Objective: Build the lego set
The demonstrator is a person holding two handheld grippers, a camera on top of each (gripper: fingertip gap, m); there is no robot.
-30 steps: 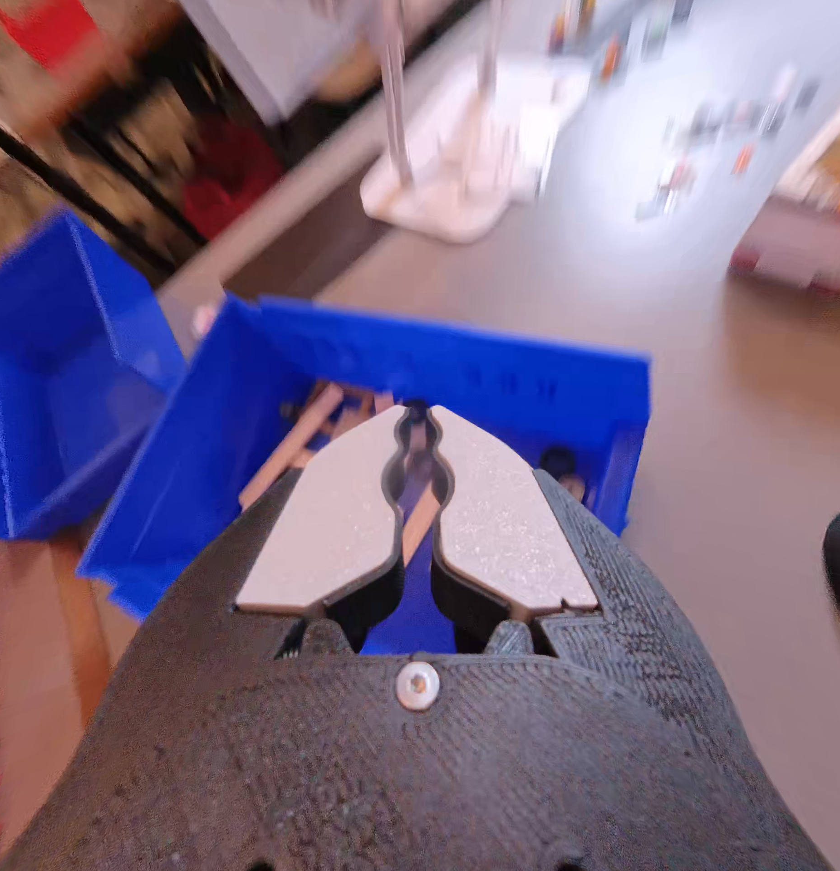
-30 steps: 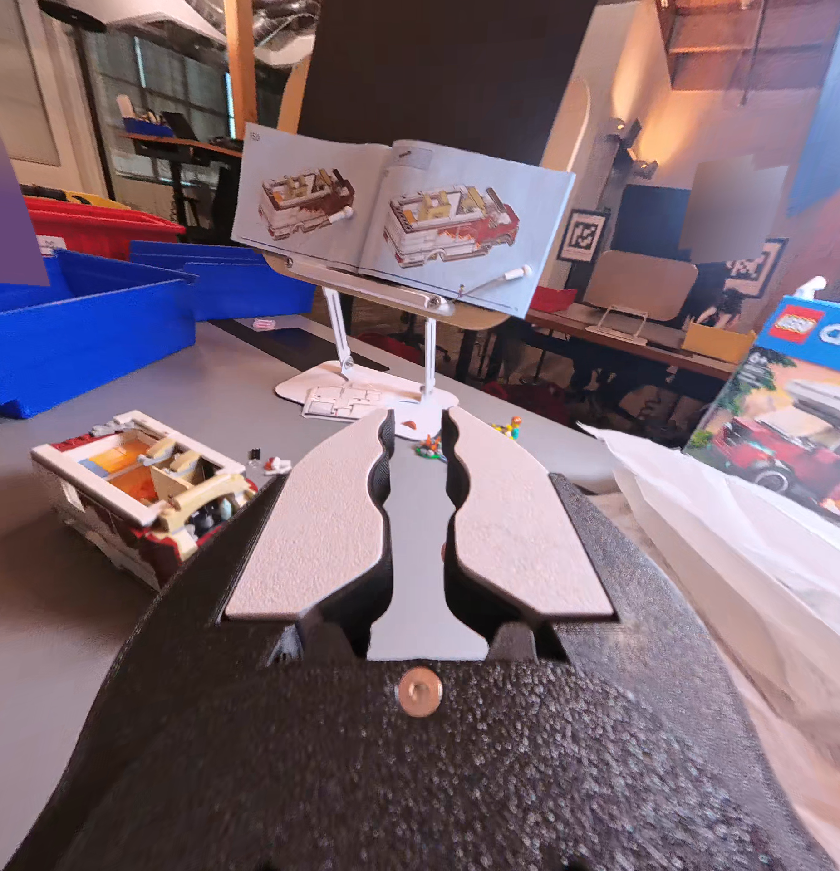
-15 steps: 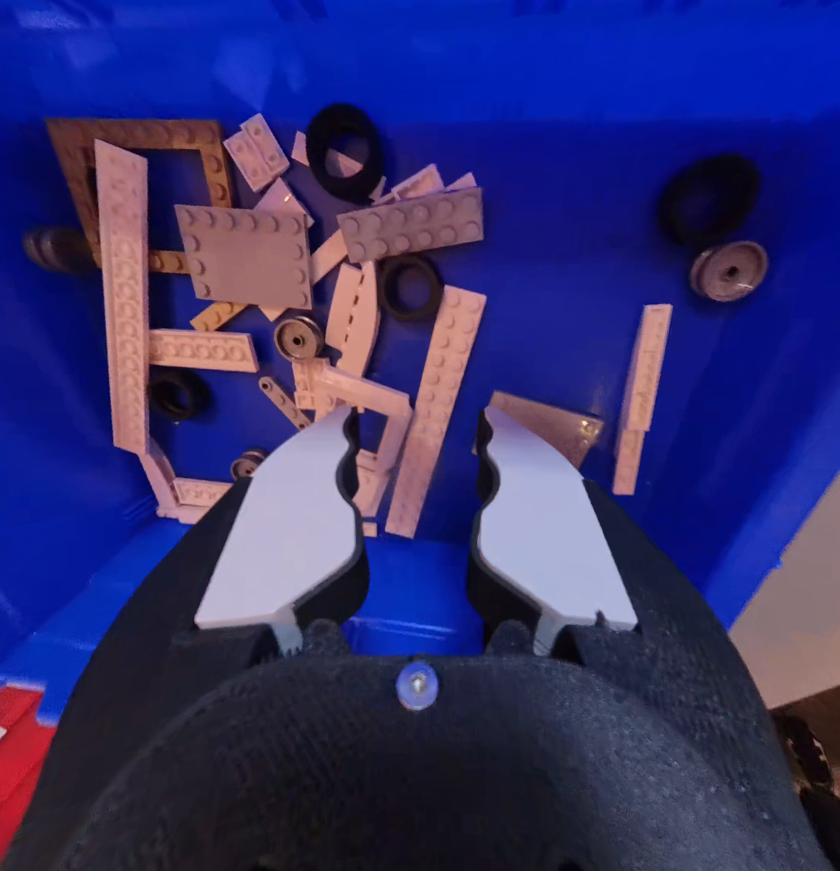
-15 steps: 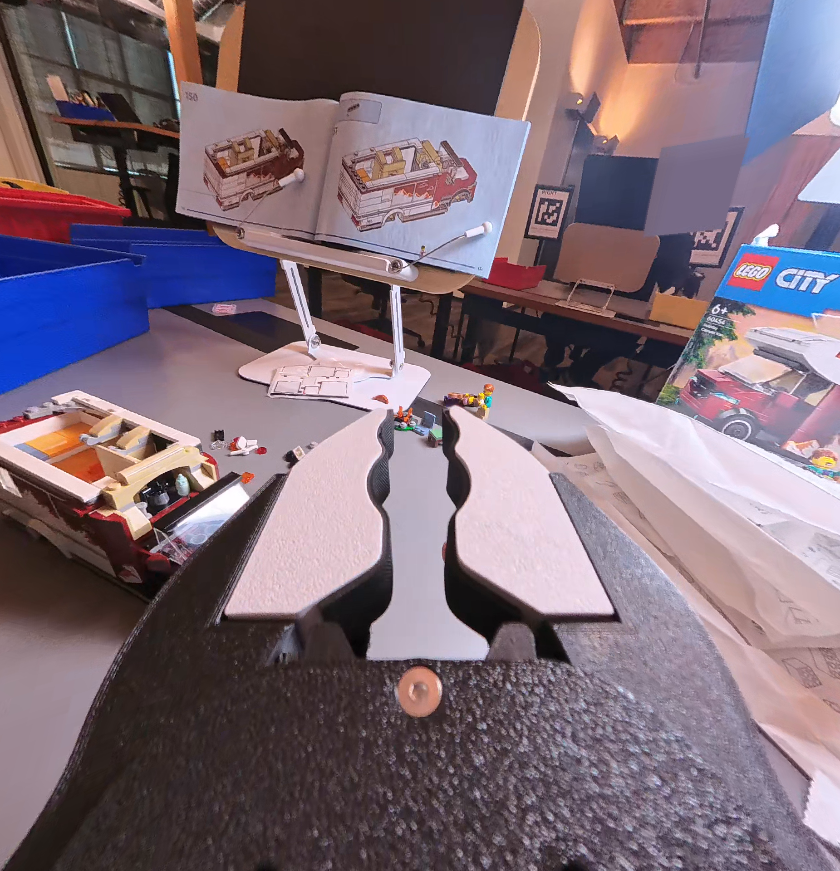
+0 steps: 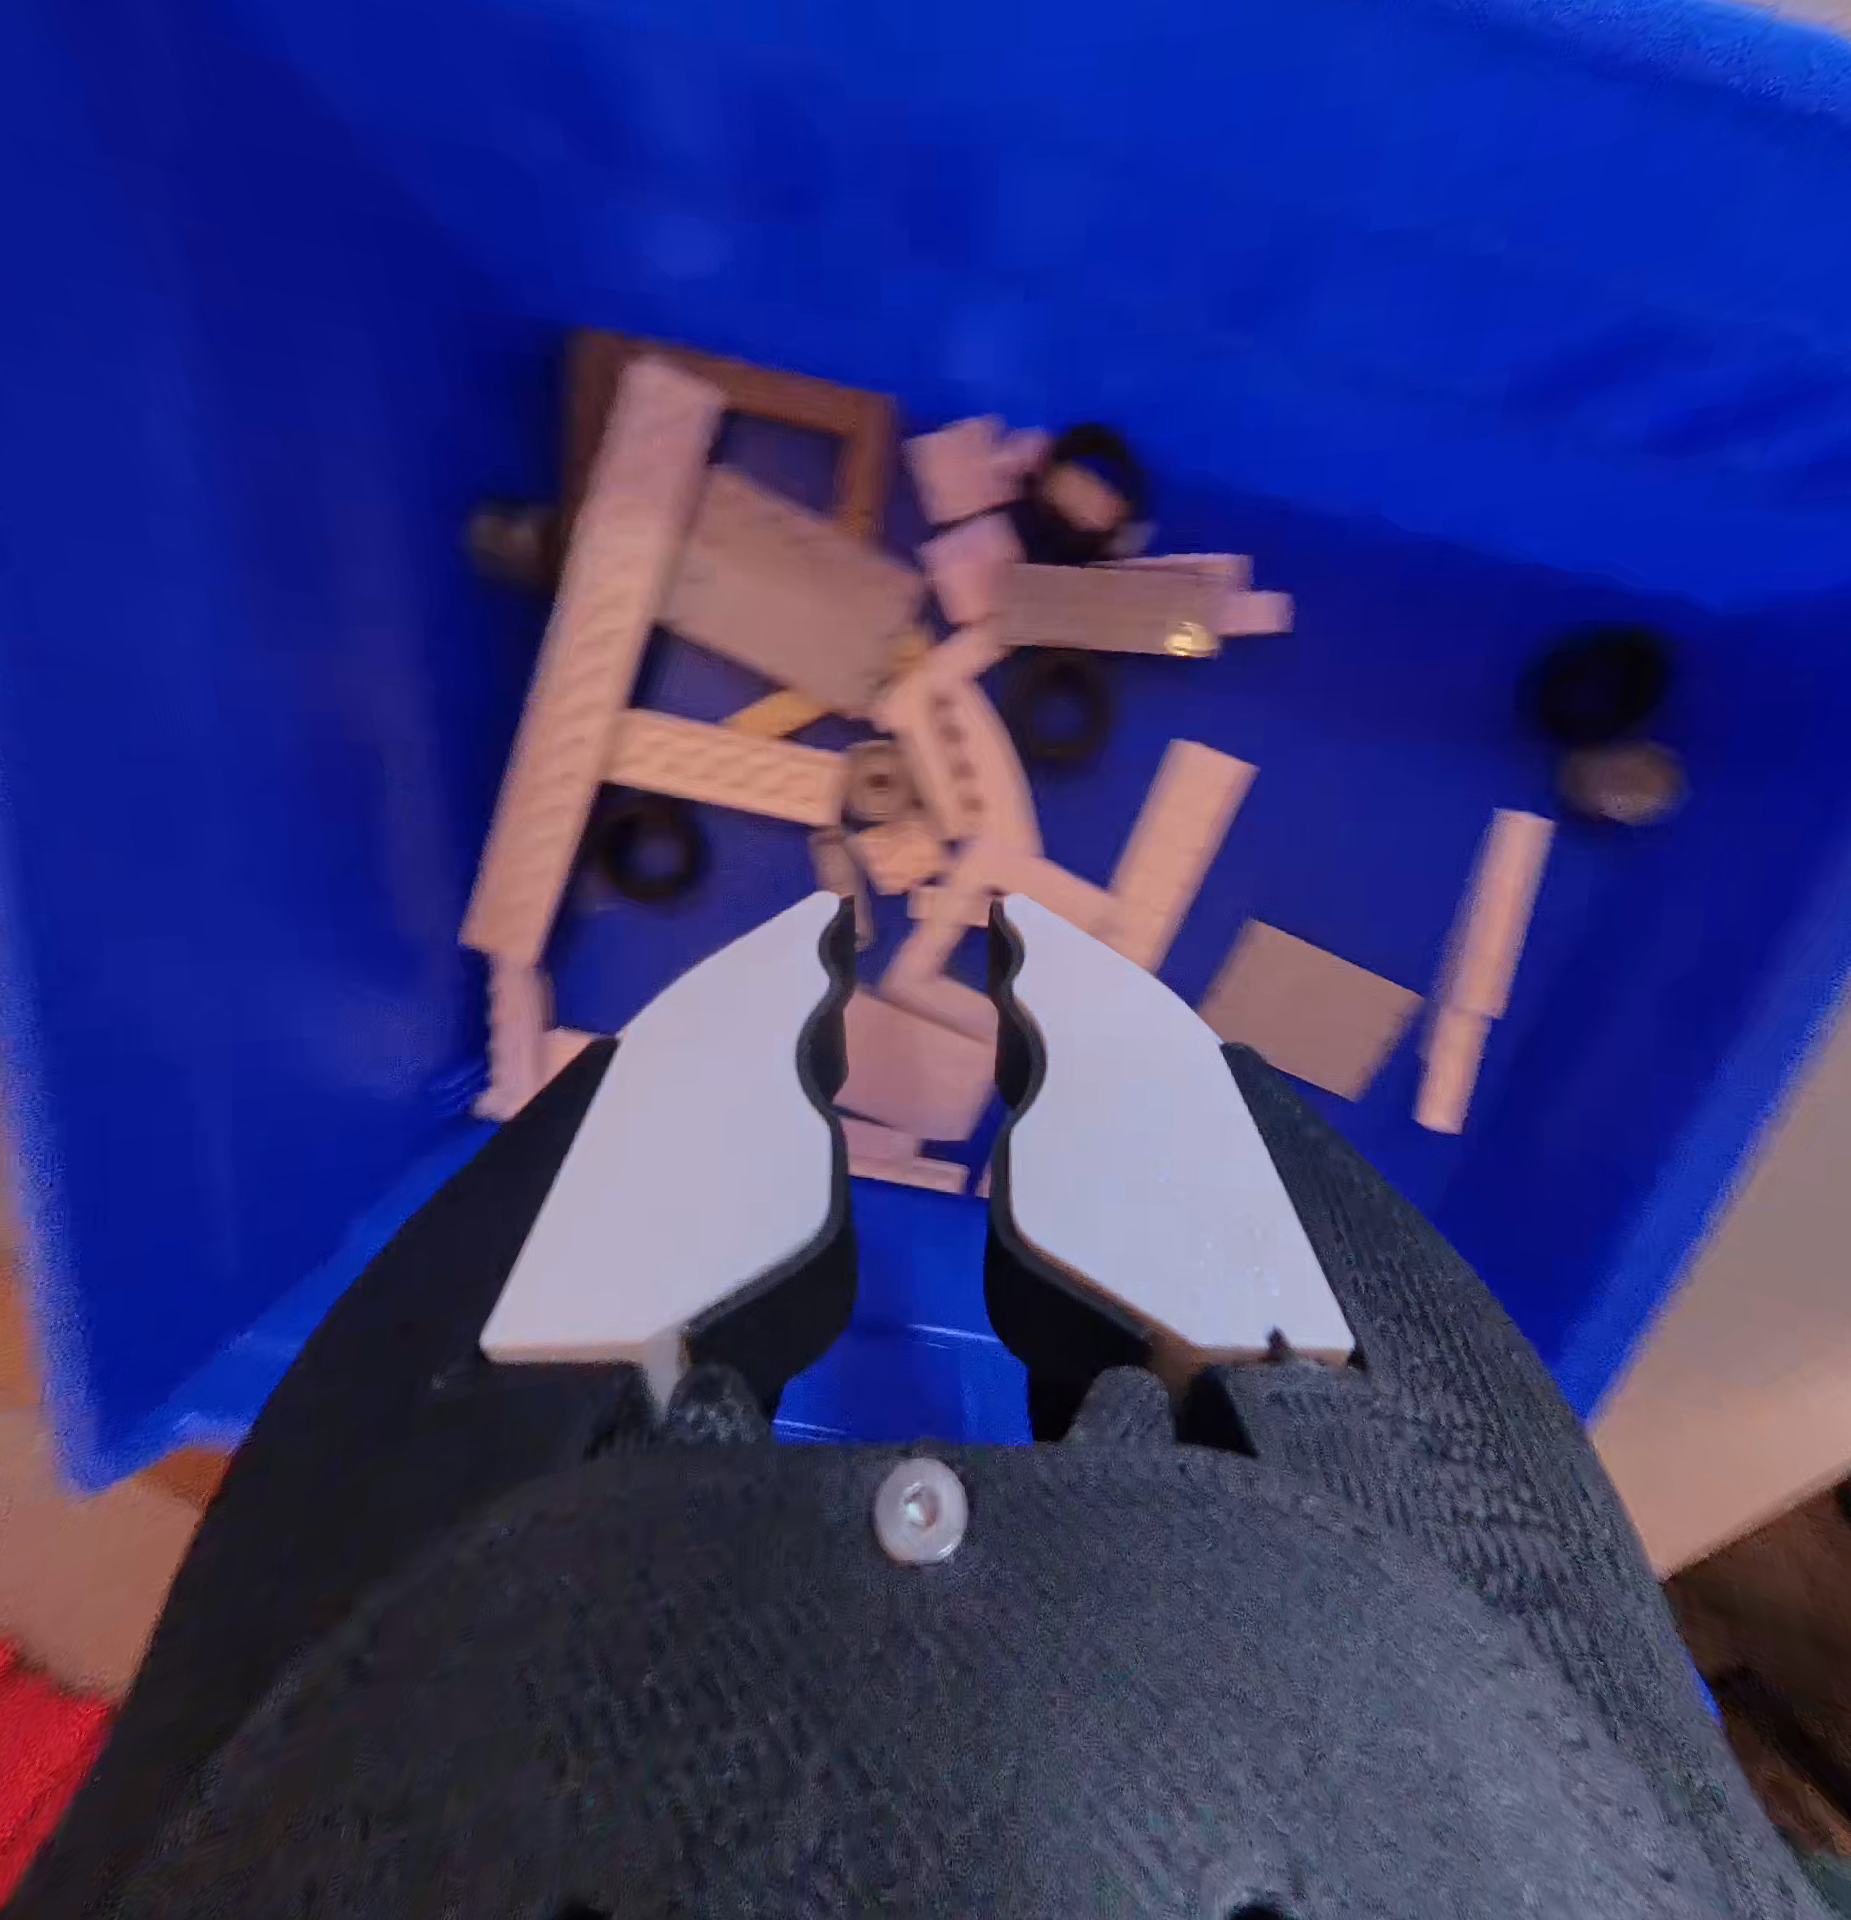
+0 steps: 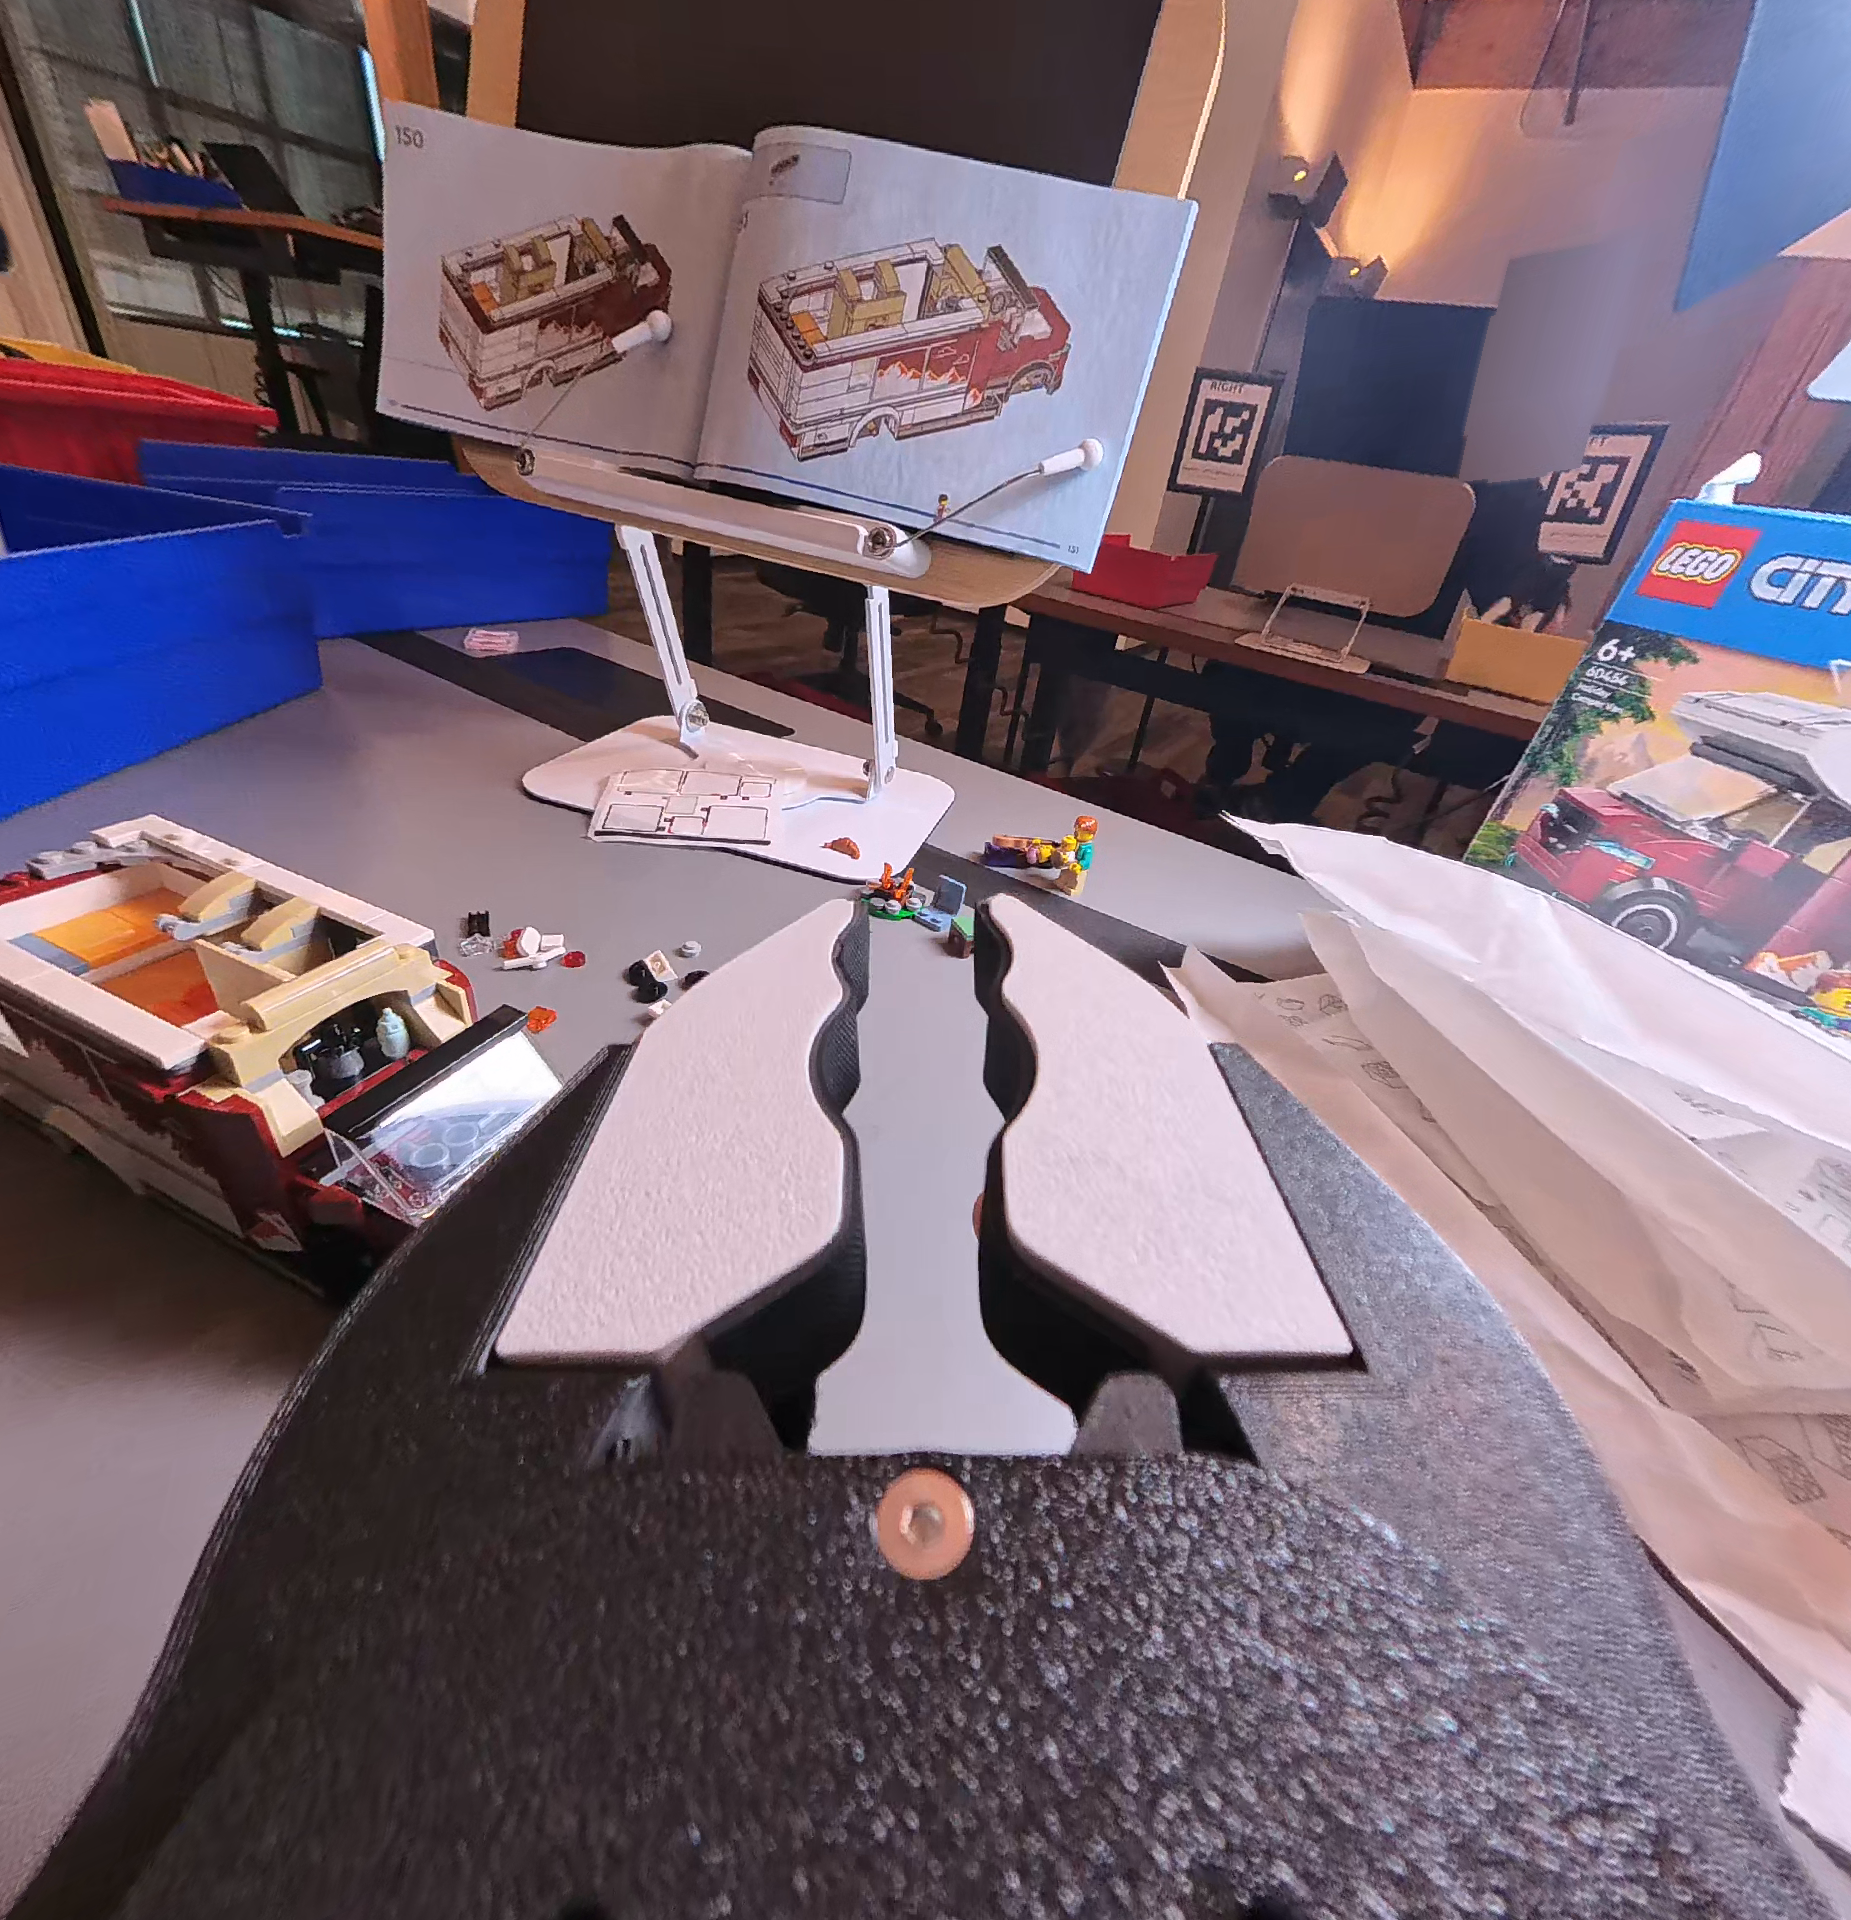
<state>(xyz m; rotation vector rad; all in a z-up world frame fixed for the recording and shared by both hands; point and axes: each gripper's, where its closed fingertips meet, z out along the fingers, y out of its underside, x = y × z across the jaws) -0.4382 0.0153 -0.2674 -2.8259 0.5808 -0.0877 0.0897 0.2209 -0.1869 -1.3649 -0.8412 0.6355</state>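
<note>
My left gripper [image 5: 923, 914] hangs over a blue bin [image 5: 277, 520], looking down into it. Its fingers stand apart with nothing pressed between them; the pale toy-brick plates [image 5: 630, 623] lie below on the bin floor, loosely heaped with a brown frame [image 5: 859, 416] and a few black tyres [image 5: 1056, 707]. Nearest the fingertips is a slim white plate [image 5: 942, 935], seen through the gap (the view is blurred, so I cannot tell whether a fingertip touches it). A tan square plate [image 5: 1305, 1008] lies off to the right.

My right gripper [image 6: 919, 920] is raised above the grey bench [image 6: 277, 727], fingers parted and bare, with only bench surface showing between them. Just beyond the tips sits a small green campfire build [image 6: 893, 899]. A half-built red and white camper [image 6: 204, 997] stands to the left, small loose pieces [image 6: 531, 945] beside it. Ahead, an open instruction booklet [image 6: 775, 322] rests on a white stand [image 6: 744, 769]; white paper bags [image 6: 1575, 1091] and the set's box [image 6: 1731, 748] lie to the right.
</note>
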